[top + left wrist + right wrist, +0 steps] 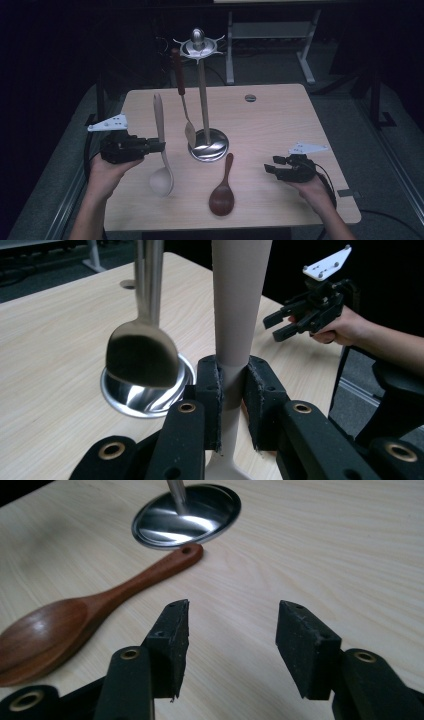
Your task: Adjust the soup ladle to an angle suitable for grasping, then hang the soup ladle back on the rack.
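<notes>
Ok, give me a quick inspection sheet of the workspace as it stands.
Surface: light wooden table, round grommet hole.
Job's things: pale wooden spoon held upright; steel utensil stand; red-handled metal spoon hanging on it; dark brown wooden spoon lying flat.
Clutter: nothing seen.
Grippers: left hand-held gripper clamped on pale spoon's handle; right hand-held gripper open, empty.
Cables: one trailing from the right hand-held gripper.
Surroundings: dark room, white table frame behind.

a dim lab or office: bare wooden desk (280,115), grey carpet (350,120), white desk legs (305,55) behind
</notes>
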Demonstrator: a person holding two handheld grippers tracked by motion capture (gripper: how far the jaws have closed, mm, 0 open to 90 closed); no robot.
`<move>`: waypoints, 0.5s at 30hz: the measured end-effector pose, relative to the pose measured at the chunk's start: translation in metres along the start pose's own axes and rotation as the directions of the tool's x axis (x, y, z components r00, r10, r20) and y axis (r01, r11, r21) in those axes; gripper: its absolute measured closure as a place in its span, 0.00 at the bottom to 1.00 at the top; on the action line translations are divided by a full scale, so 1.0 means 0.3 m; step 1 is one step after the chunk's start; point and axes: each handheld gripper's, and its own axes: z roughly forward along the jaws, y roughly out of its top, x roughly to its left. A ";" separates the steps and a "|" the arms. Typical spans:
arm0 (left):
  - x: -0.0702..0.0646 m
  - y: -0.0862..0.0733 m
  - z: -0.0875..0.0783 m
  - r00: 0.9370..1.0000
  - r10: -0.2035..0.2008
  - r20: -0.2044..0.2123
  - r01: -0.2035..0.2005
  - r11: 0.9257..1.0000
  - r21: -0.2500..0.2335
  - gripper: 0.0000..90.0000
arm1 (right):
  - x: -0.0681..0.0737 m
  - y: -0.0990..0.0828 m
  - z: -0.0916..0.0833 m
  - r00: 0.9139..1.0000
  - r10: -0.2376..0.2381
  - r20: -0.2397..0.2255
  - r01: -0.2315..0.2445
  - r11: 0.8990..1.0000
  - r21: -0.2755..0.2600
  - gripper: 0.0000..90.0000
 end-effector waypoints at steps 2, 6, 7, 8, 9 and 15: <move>-0.009 0.009 0.010 1.000 0.007 0.004 -0.007 1.000 -0.007 0.86 | 0.008 0.014 -0.004 1.000 0.001 -0.013 -0.001 1.000 -0.011 0.54; -0.020 0.028 0.032 1.000 0.016 0.004 -0.016 1.000 -0.012 0.86 | 0.021 0.044 -0.011 0.999 0.005 -0.035 -0.006 0.999 -0.039 0.56; -0.023 0.034 0.040 1.000 0.019 0.006 -0.019 1.000 -0.012 0.87 | 0.024 0.053 -0.014 0.999 0.006 -0.044 -0.008 0.999 -0.044 0.58; -0.026 0.041 0.045 1.000 0.026 0.008 -0.026 1.000 -0.010 0.87 | 0.029 0.062 -0.016 0.999 0.000 -0.048 -0.003 0.999 -0.050 0.58; -0.030 0.047 0.051 1.000 0.028 0.011 -0.028 1.000 -0.012 0.86 | 0.034 0.071 -0.017 0.999 -0.004 -0.048 0.001 0.999 -0.054 0.59; -0.057 0.086 0.089 0.998 0.055 0.034 -0.055 0.998 -0.017 0.86 | 0.058 0.112 -0.026 0.997 0.001 -0.080 -0.008 0.997 -0.079 0.56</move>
